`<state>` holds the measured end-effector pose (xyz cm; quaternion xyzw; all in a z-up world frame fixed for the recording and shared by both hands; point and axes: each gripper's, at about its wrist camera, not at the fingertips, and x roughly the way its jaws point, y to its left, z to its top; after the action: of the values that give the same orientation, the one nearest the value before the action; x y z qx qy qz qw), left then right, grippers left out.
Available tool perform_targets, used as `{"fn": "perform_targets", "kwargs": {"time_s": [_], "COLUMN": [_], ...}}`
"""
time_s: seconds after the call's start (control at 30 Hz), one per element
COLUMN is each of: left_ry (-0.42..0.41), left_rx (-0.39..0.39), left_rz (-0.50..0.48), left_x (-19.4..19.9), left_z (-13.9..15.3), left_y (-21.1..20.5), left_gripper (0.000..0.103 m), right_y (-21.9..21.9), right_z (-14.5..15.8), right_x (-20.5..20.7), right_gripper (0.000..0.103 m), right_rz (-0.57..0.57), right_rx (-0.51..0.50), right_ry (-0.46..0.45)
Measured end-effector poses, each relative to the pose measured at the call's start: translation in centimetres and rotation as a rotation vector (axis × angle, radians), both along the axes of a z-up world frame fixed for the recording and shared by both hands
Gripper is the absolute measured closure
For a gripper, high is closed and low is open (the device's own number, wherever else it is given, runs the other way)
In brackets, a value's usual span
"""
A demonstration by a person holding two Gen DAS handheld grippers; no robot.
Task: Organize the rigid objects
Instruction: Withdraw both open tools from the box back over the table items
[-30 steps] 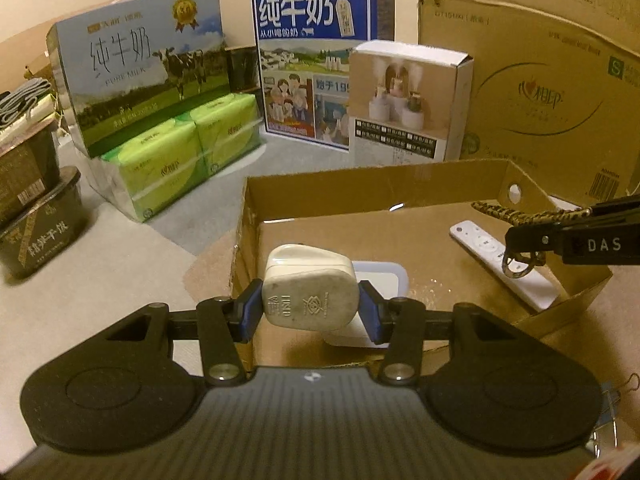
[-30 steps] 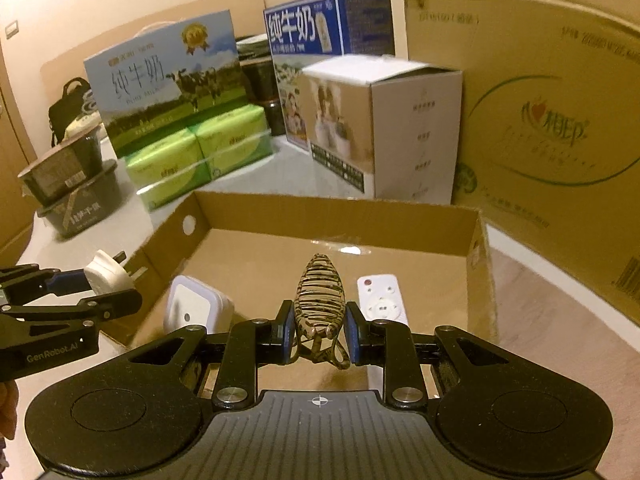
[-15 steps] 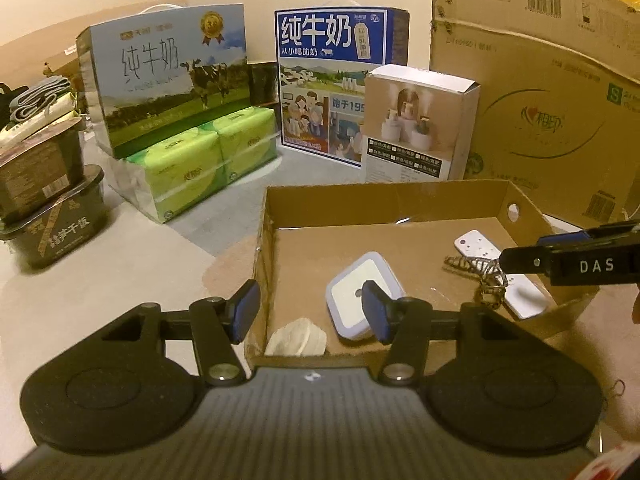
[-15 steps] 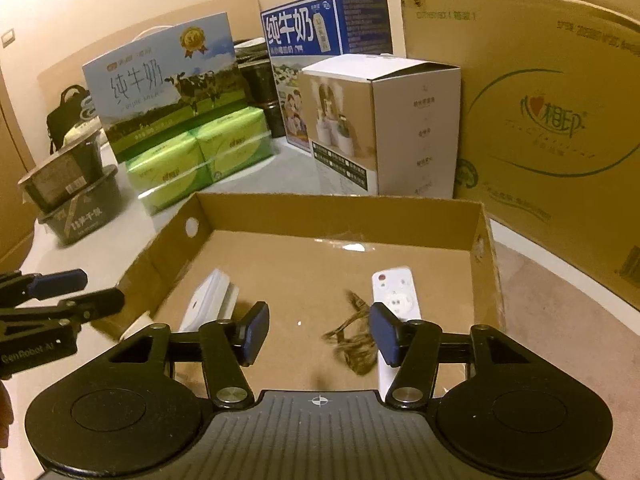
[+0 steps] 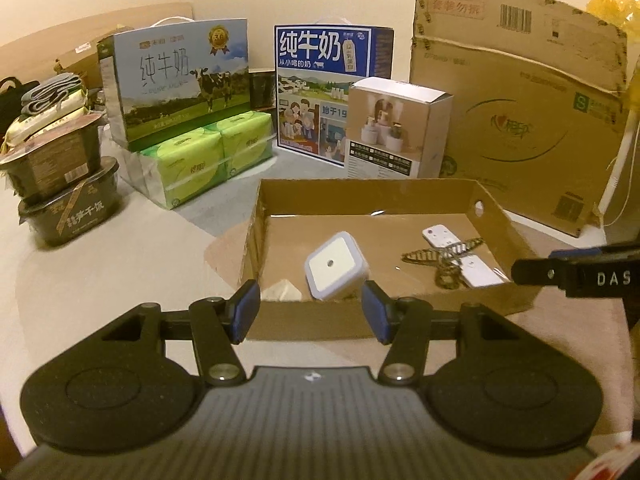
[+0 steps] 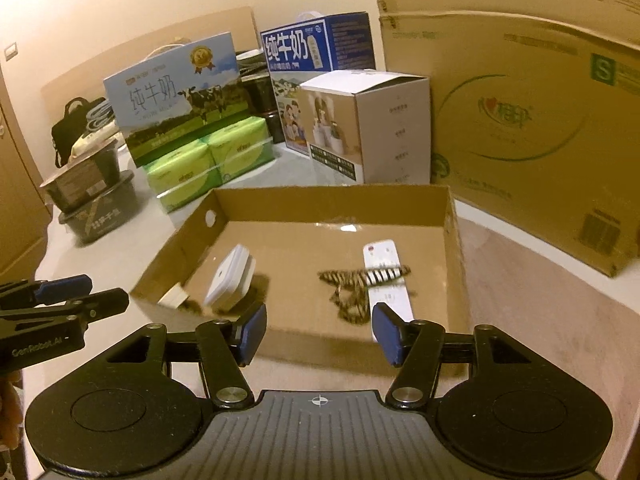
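Observation:
A shallow cardboard tray lies in front of both grippers. In its near left corner rests a white plug, with a white square night light beside it. Further right, a braided camouflage cord lies across a white remote. My left gripper is open and empty, just short of the tray's near wall. My right gripper is empty too, its jaws opening, drawn back from the cord and remote. The right wrist view shows the night light tilted on its edge.
Behind the tray stand two milk cartons, green tissue packs, a white product box and a large cardboard box. Stacked black food bowls sit at the left. Beige cloth covers the table.
The left gripper let the white plug fall into the tray and the right gripper let go of the cord, which dropped onto the remote. Both grippers opened and drew back from the tray.

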<state>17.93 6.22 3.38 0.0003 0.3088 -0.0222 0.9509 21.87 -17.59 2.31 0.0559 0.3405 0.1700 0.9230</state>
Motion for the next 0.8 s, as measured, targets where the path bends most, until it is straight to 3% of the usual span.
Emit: {"fn": "perform_targets", "kwargs": {"time_s": [0.37, 0.8], "left_ry": [0.019, 0.052], "left_rx": [-0.025, -0.04], "left_rz": [0.015, 0.023], "left_x": [-5.7, -10.8], "left_z": [0.2, -1.2], "left_y": [-1.7, -2.5], "left_gripper": [0.05, 0.044], "right_y": [-1.3, -3.8], "right_z": [0.3, -1.8], "right_x": [-6.2, -11.9], "right_gripper": [0.043, 0.042], "right_rz": [-0.031, -0.08], "right_rx": [-0.041, -0.076], "right_ry": [-0.009, 0.025]}}
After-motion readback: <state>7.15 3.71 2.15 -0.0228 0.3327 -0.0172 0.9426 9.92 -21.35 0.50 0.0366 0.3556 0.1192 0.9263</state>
